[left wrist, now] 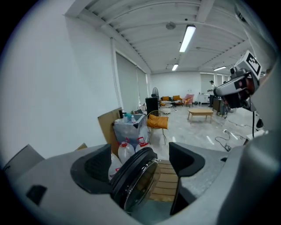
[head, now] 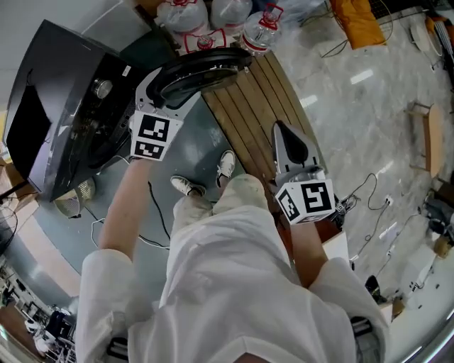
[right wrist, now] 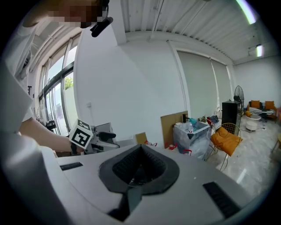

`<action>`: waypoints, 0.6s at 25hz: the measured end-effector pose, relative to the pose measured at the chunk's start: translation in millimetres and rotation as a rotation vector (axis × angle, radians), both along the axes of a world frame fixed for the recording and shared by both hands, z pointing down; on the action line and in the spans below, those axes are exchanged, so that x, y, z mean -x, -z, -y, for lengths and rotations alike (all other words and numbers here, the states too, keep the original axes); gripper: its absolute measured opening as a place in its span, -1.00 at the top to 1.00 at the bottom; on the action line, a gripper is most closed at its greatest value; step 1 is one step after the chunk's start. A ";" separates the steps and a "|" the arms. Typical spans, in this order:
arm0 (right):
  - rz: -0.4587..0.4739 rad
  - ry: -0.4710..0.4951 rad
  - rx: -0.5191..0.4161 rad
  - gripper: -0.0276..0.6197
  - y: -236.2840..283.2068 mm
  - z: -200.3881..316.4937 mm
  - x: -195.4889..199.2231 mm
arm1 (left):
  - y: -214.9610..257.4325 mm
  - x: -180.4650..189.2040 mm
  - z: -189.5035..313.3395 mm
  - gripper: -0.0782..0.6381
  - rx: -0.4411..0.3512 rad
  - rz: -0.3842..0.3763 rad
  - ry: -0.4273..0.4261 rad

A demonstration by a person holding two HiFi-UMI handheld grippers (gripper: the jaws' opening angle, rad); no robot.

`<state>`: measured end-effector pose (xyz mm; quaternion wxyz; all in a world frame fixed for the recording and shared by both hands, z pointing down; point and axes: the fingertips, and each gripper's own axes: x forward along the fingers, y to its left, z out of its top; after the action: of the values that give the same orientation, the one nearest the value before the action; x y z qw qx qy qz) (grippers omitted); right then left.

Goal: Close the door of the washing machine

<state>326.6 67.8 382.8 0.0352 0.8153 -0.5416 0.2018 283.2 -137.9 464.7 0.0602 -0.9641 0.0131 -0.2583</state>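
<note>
The dark washing machine stands at the left of the head view, its drum opening uncovered. Its round black door is swung wide open toward the top centre. My left gripper is open and straddles the door's rim. In the left gripper view the door with its glass bowl stands edge-on between the fingers of the left gripper, close to the left one, with a gap on the right. My right gripper is shut and empty over the wooden slats, away from the machine; the right gripper shows its pads meeting.
A wooden slatted platform lies right of the door. Water bottles and plastic bags sit beyond it. Cables trail over the marble floor at right. My shoes stand on the grey mat. An orange chair stands farther off.
</note>
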 end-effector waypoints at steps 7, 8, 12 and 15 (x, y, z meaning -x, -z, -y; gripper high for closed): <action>0.054 -0.042 0.003 0.92 -28.2 -15.2 -2.7 | -52.3 -59.3 0.0 -0.32 -0.085 0.151 -0.167; 0.060 -0.045 0.004 0.92 -33.4 -18.1 -4.1 | -61.8 -67.4 0.1 -0.32 -0.090 0.174 -0.182; 0.076 -0.063 0.007 0.92 -51.5 -34.7 -15.3 | -96.8 -96.7 -5.7 -0.32 -0.083 0.274 -0.222; 0.091 -0.091 0.007 0.92 -61.6 -49.3 -22.9 | -126.0 -111.9 -14.3 -0.32 -0.110 0.365 -0.293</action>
<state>349.5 117.1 444.4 0.0043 0.8289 -0.5042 0.2421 395.1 -123.7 590.7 0.1508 -0.8883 -0.1240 -0.4157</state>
